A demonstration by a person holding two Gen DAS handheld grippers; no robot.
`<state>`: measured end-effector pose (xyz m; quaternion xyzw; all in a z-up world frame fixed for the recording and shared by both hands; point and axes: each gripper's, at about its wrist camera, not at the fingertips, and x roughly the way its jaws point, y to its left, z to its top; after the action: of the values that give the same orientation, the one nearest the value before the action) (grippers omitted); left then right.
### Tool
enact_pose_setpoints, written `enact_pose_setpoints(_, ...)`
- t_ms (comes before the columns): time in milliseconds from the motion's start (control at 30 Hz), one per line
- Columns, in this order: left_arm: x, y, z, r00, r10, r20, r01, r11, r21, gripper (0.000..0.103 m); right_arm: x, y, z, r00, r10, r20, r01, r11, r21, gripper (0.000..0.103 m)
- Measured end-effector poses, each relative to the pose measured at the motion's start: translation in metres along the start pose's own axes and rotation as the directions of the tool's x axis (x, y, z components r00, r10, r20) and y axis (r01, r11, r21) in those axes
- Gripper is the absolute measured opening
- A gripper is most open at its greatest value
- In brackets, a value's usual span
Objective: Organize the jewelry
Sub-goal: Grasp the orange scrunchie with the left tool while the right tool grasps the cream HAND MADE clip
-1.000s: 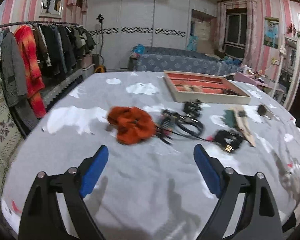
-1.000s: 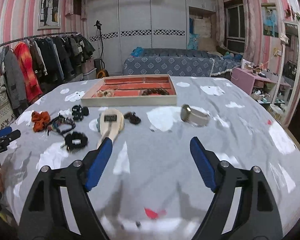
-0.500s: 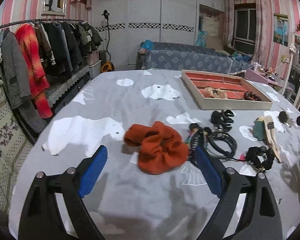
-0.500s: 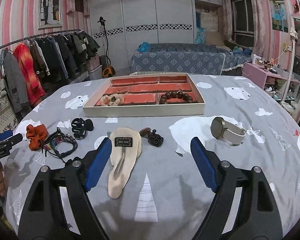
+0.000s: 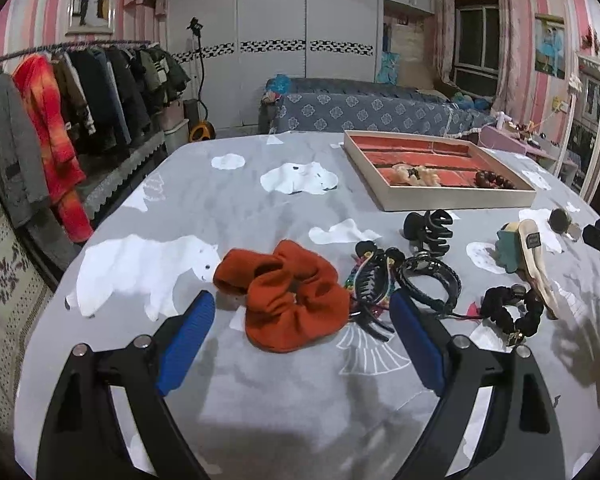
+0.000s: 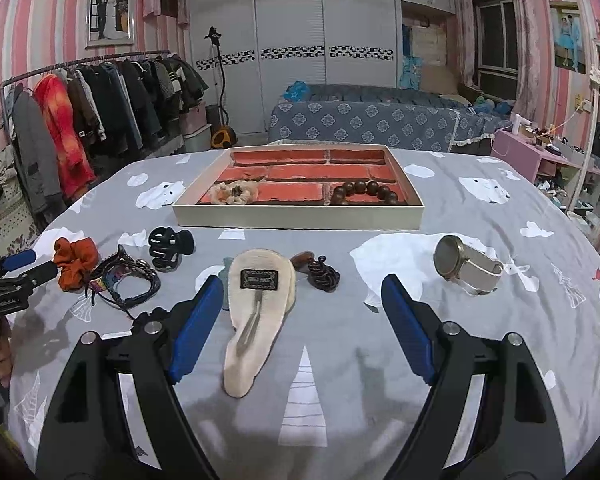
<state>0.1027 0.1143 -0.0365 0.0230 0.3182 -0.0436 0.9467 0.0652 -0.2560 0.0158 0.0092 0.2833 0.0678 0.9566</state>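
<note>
My left gripper (image 5: 300, 312) is open and empty, its blue pads on either side of an orange scrunchie (image 5: 286, 304) on the grey cloth. Beside it lie a tangle of bracelets (image 5: 404, 284), a black claw clip (image 5: 428, 226) and a black scrunchie (image 5: 510, 314). My right gripper (image 6: 300, 304) is open and empty, over a cream fuzzy hair clip (image 6: 256, 312). A small dark claw clip (image 6: 322, 274) and a watch (image 6: 464, 266) lie near it. The red-lined tray (image 6: 300, 220) holds a beige scrunchie (image 6: 234, 194) and a dark bead bracelet (image 6: 366, 192).
The table wears a grey cloth with white bears (image 5: 140, 268). A clothes rack (image 6: 80, 120) stands to the left, a blue sofa (image 6: 380, 120) behind the table, a pink side table (image 6: 540, 156) at the right. The left gripper shows in the right wrist view (image 6: 8, 284).
Both grippers have moved forward toward the items. The orange scrunchie now sits between the left pads, and the cream hair clip between the right pads. Both stayed open.
</note>
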Motion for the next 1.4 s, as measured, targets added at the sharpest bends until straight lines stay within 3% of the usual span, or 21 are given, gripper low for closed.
enact_pose_setpoints(567, 0.037, 0.035, 0.021, 0.994, 0.091, -0.055, -0.094, 0.994, -0.05, 0.087, 0.023, 0.007, 0.009, 0.999, -0.016, -0.028, 0.015, 1.0, -0.011, 0.082)
enact_pose_setpoints(833, 0.062, 0.039, 0.016, 0.99, 0.058, -0.131, -0.065, 0.996, -0.053, 0.085, 0.06, 0.023, 0.013, 0.994, -0.011, -0.111, 0.008, 1.0, -0.022, 0.086)
enact_pose_setpoints(933, 0.071, 0.038, 0.012, 0.986, 0.043, -0.16, -0.051, 0.998, -0.046, 0.07, 0.076, 0.03, 0.011, 0.987, -0.019, -0.159, 0.013, 0.999, -0.04, 0.086)
enact_pose_setpoints(1000, 0.076, 0.038, 0.01, 0.983, 0.019, -0.18, -0.029, 0.998, -0.05, 0.051, 0.085, 0.034, 0.009, 0.983, -0.025, -0.184, 0.017, 0.999, -0.047, 0.086)
enact_pose_setpoints(1067, 0.079, 0.038, 0.009, 0.981, -0.001, -0.195, -0.009, 0.999, -0.052, 0.041, 0.096, 0.038, 0.007, 0.977, -0.037, -0.208, 0.025, 0.998, -0.058, 0.084)
enact_pose_setpoints(1100, 0.082, 0.038, 0.008, 0.979, -0.014, -0.202, 0.003, 0.998, -0.056, 0.035, 0.102, 0.039, 0.006, 0.973, -0.042, -0.225, 0.028, 0.998, -0.063, 0.081)
enact_pose_setpoints(1133, 0.082, 0.038, 0.008, 0.978, -0.023, -0.205, 0.011, 0.998, -0.059, 0.031, 0.109, 0.038, 0.005, 0.966, -0.025, -0.256, 0.01, 0.998, -0.059, 0.065)
enact_pose_setpoints(1167, 0.083, 0.038, 0.008, 0.978, -0.029, -0.207, 0.016, 0.998, -0.063, 0.028, 0.112, 0.038, 0.005, 0.963, -0.009, -0.271, -0.005, 0.999, -0.054, 0.056)
enact_pose_setpoints(1300, 0.08, 0.041, 0.007, 0.981, -0.046, -0.19, 0.031, 0.996, -0.08, 0.018, 0.11, 0.035, 0.004, 0.963, 0.026, -0.269, -0.037, 0.999, -0.035, 0.051)
enact_pose_setpoints(1400, 0.072, 0.041, 0.007, 0.986, -0.036, -0.165, 0.023, 0.996, -0.084, 0.017, 0.102, 0.034, 0.004, 0.968, 0.047, -0.247, -0.055, 0.998, -0.025, 0.05)
